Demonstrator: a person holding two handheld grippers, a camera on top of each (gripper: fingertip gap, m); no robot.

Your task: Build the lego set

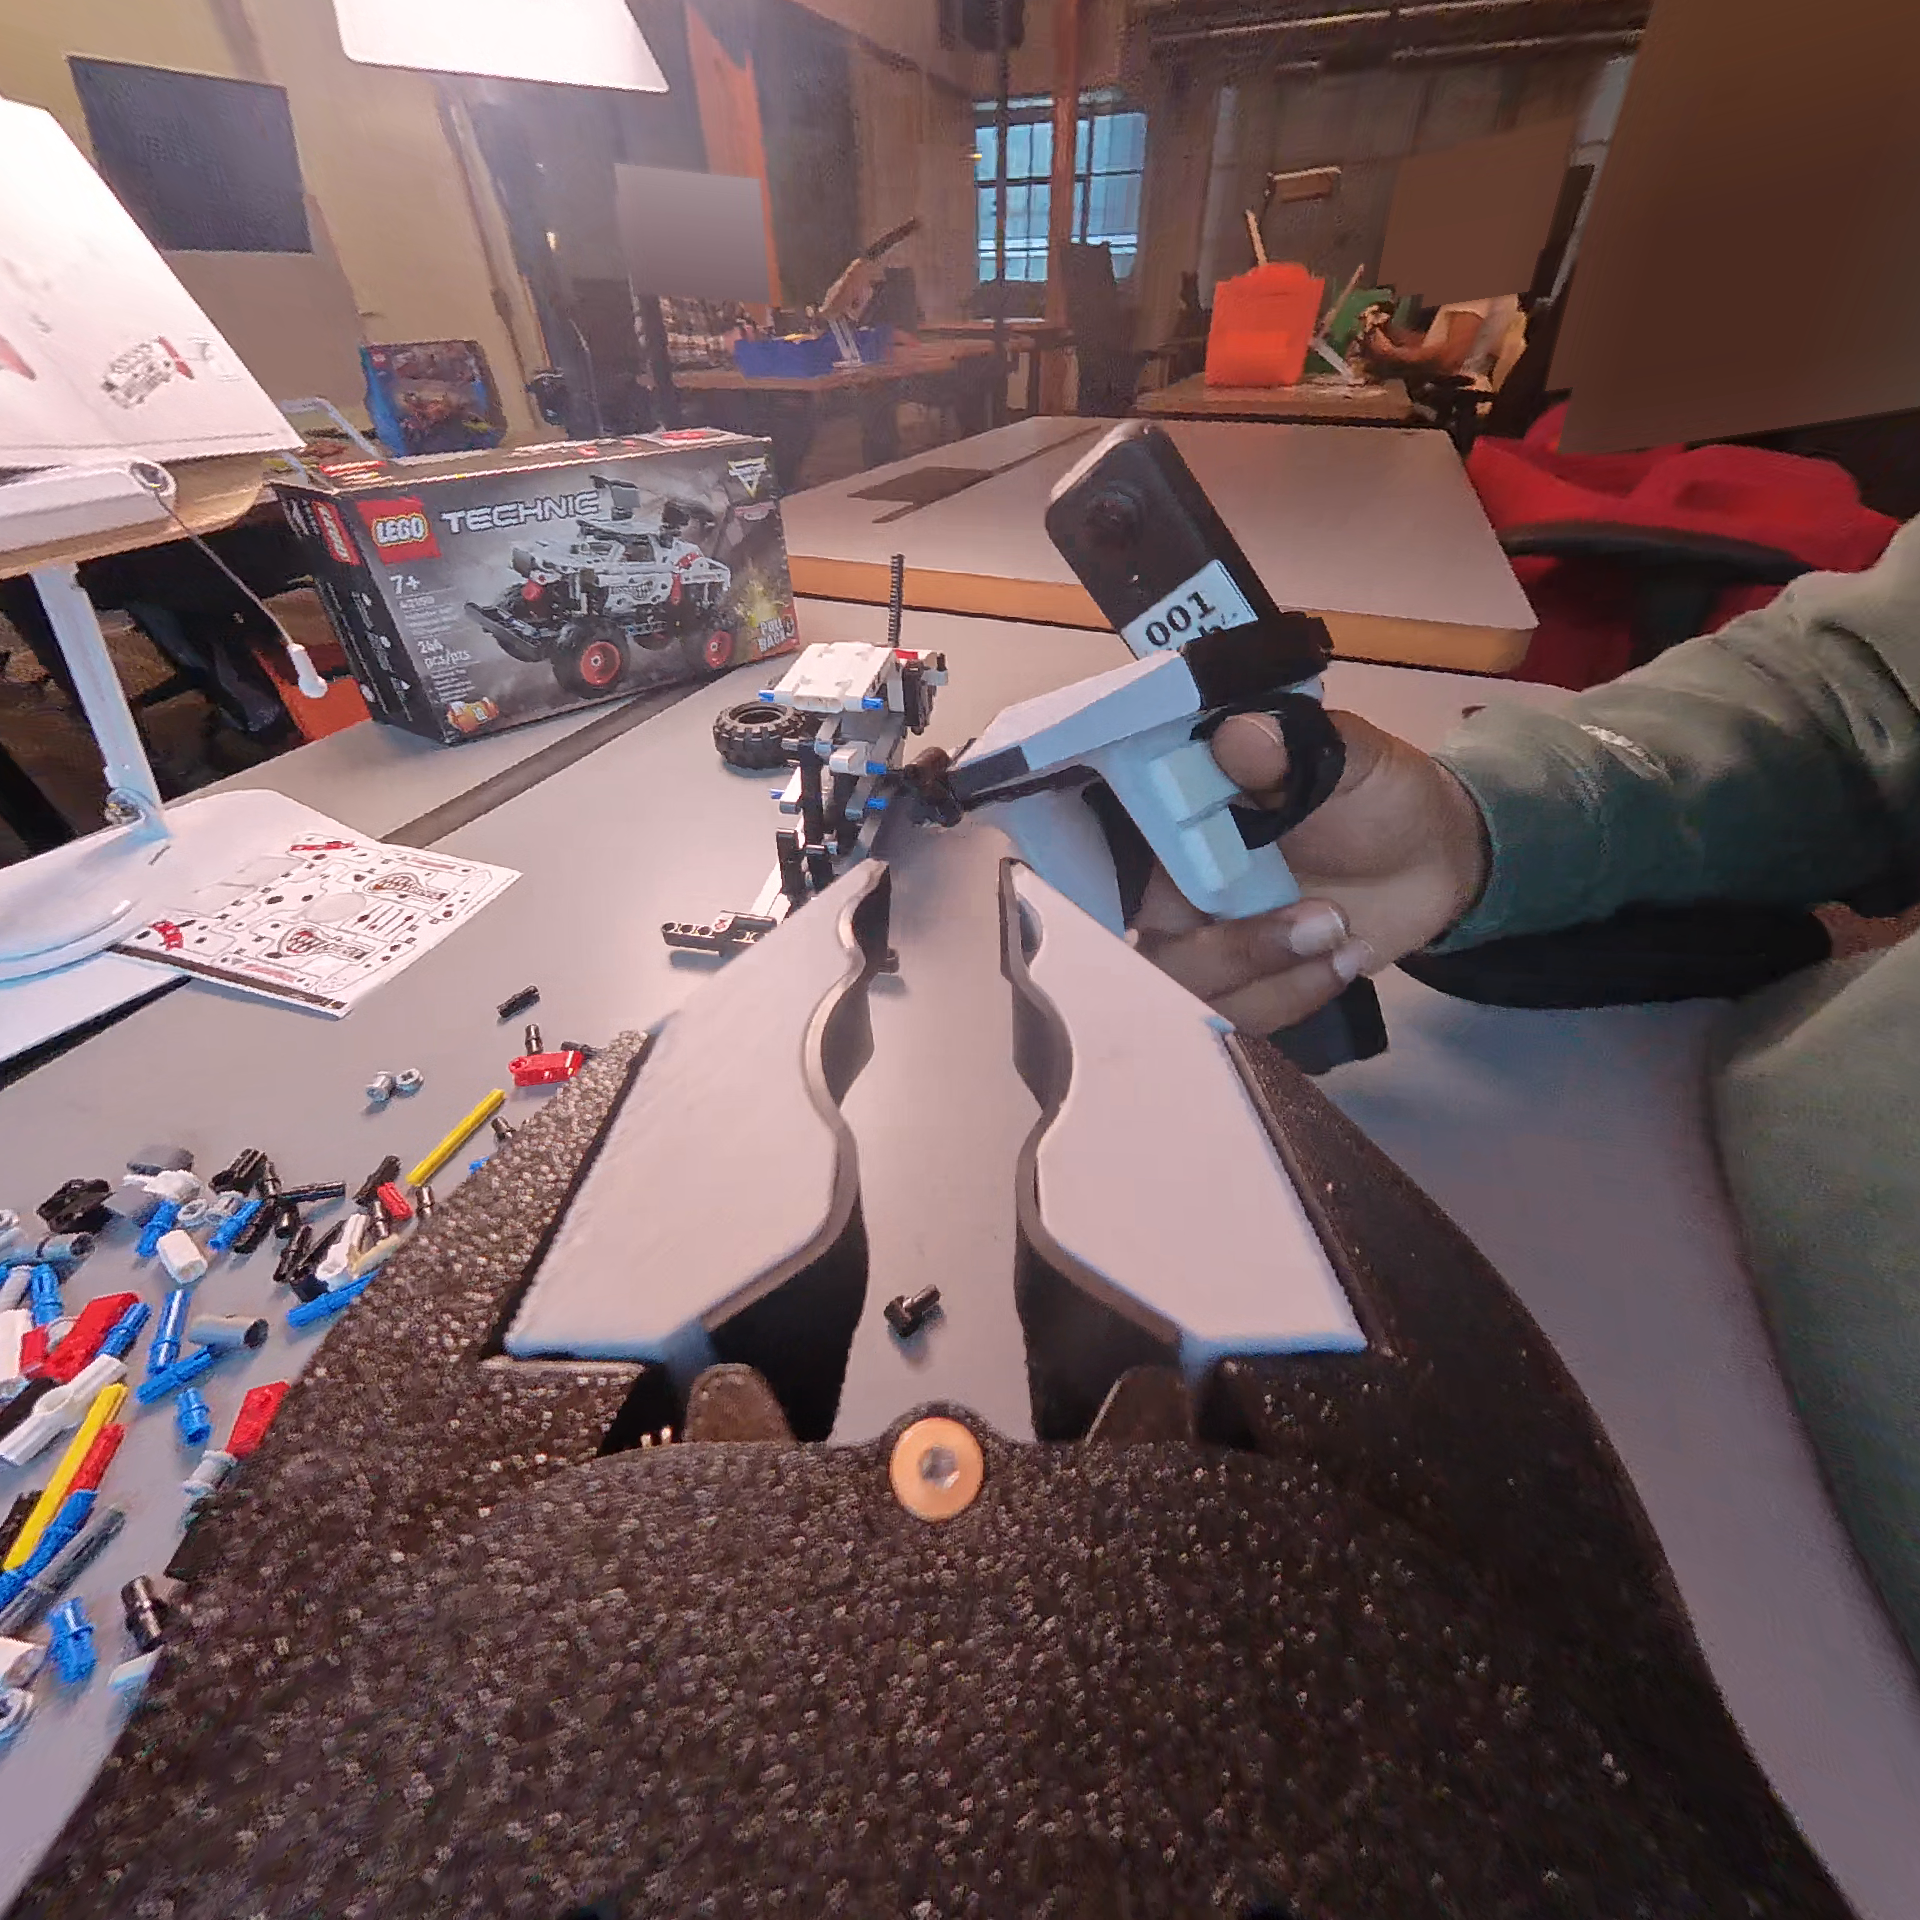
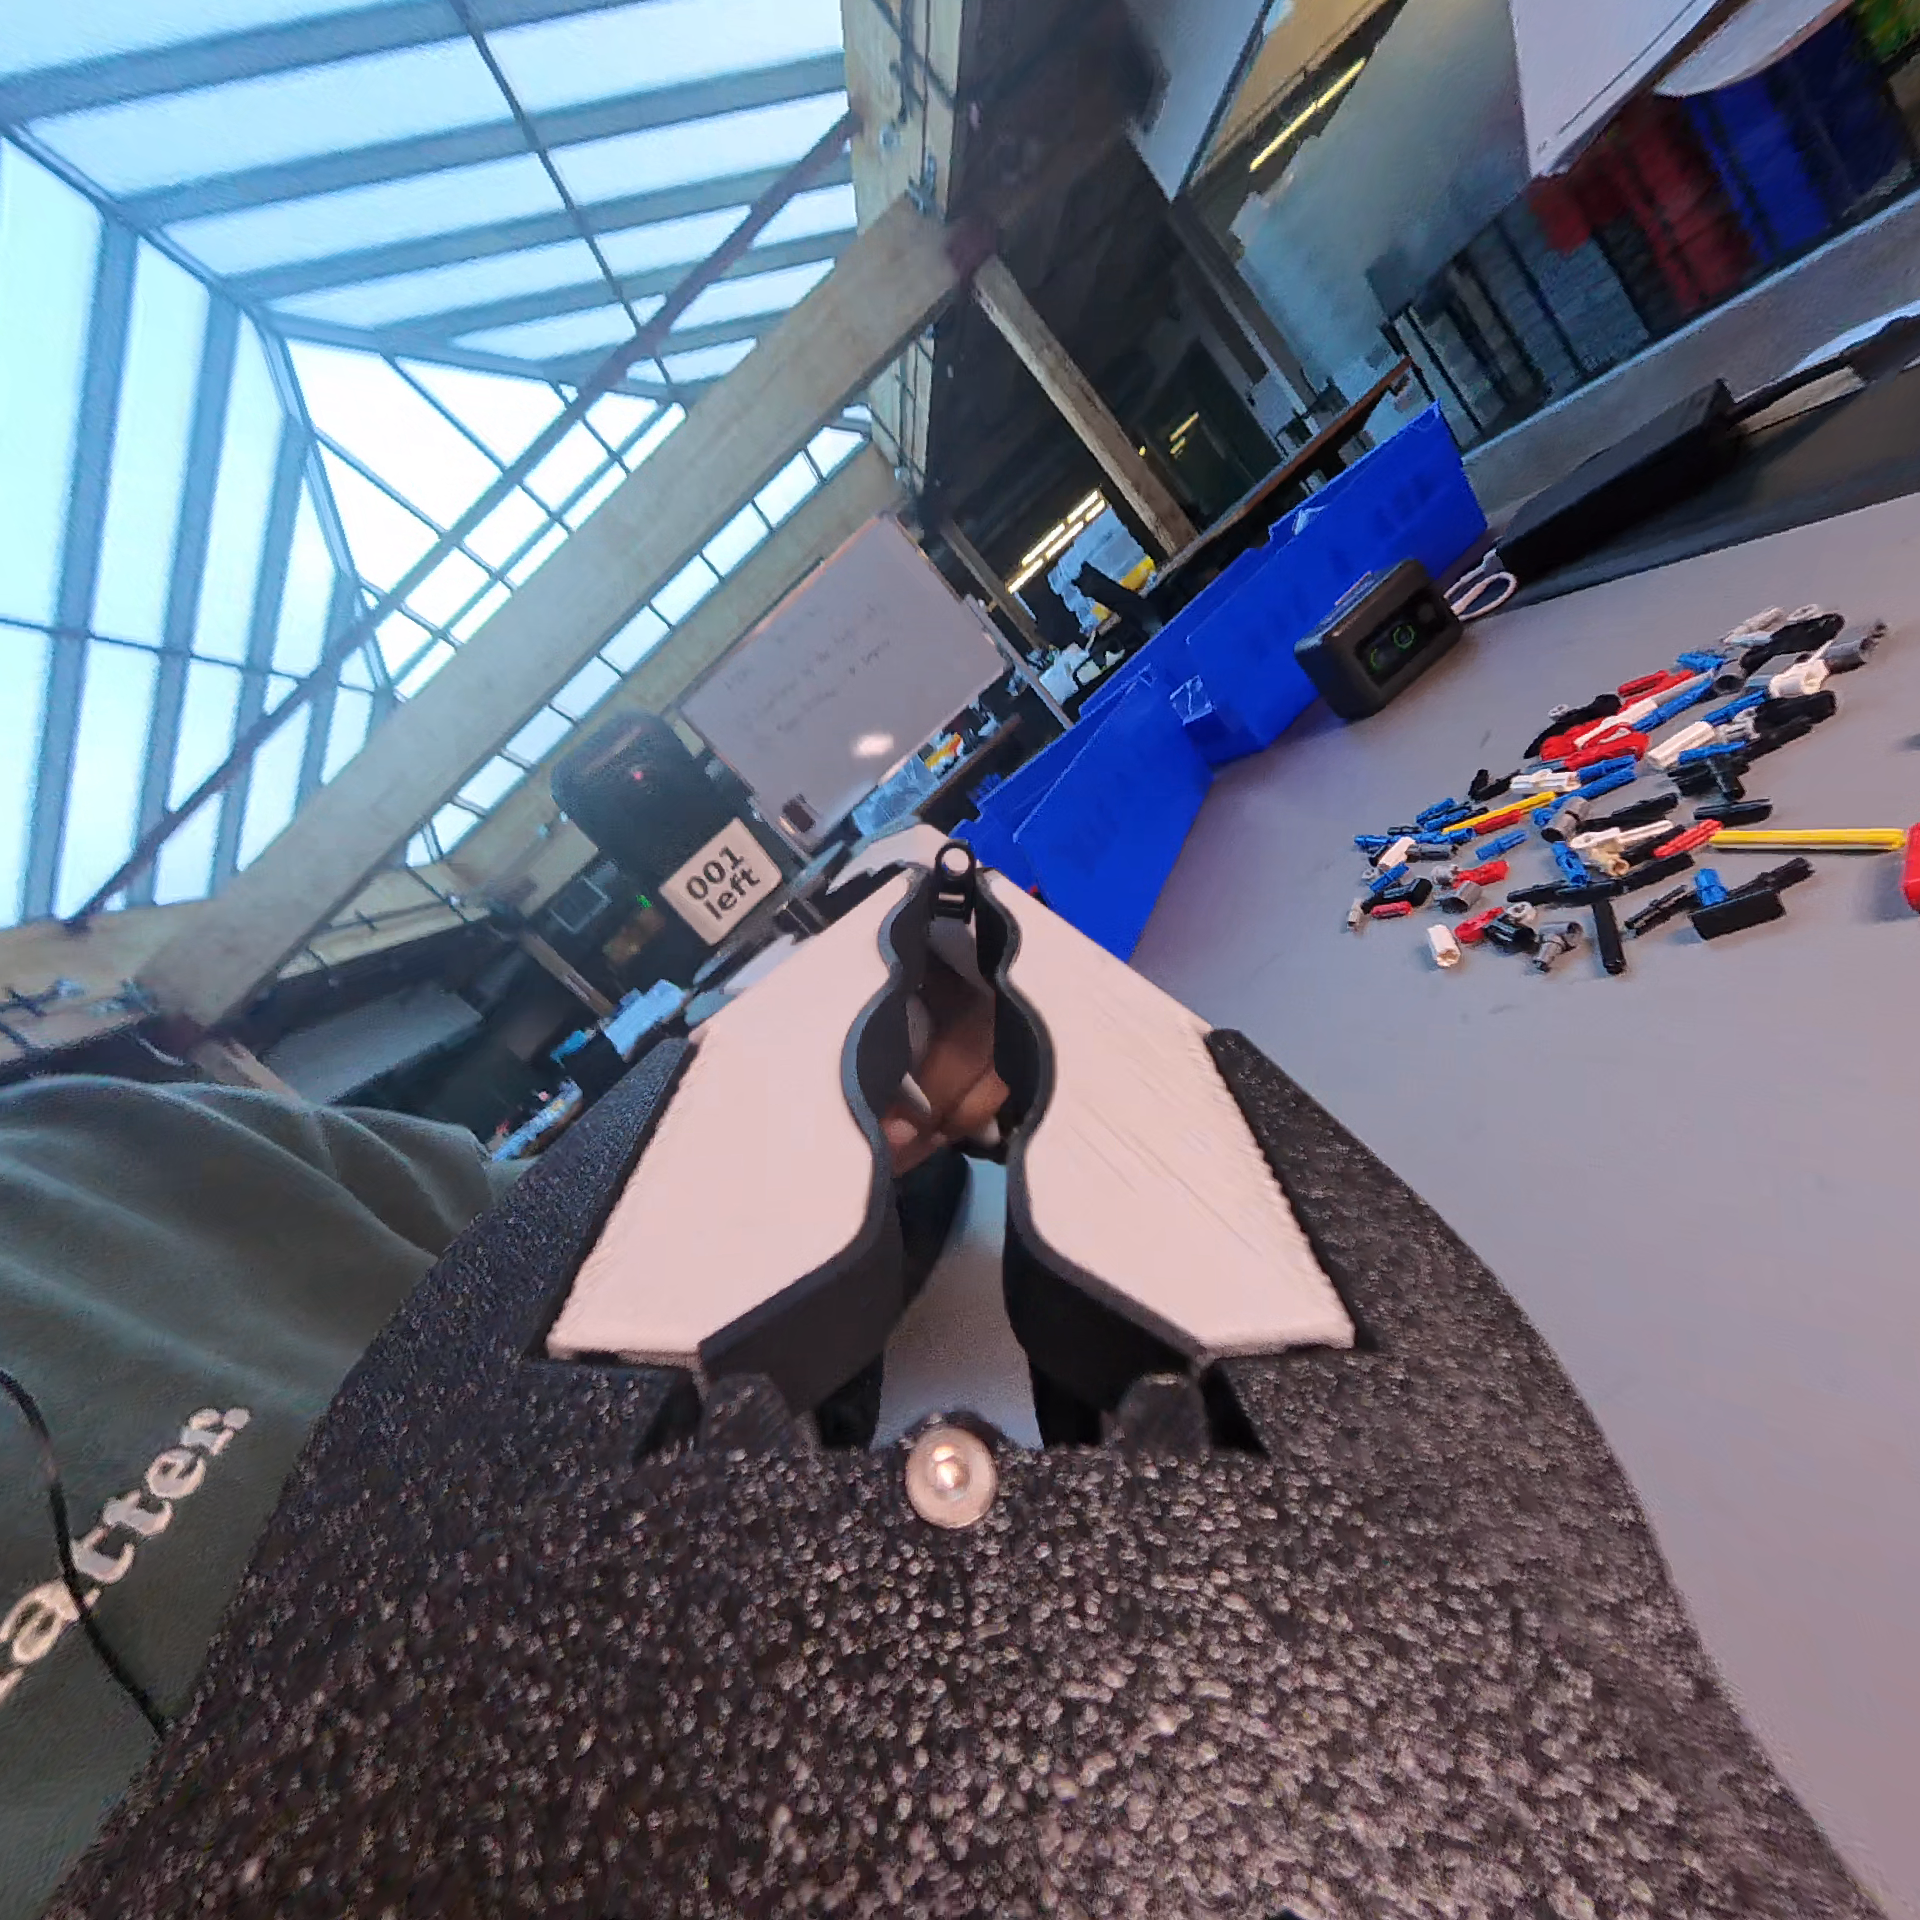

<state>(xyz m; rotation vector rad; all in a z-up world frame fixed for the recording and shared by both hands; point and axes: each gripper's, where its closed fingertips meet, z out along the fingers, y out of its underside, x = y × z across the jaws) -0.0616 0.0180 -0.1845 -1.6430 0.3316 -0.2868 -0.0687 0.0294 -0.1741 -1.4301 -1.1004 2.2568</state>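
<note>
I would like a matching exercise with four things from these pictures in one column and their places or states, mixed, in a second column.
Things:
1. black pin
2. tyre
3. set box
4. left gripper

Places or states:
A. open, holding nothing
B. lying flat on the table beside the partly built truck
C. pinched in the right gripper's tips
D. standing at the far side of the table, behind the truck

Pairs: 1-C, 2-B, 3-D, 4-A
</note>
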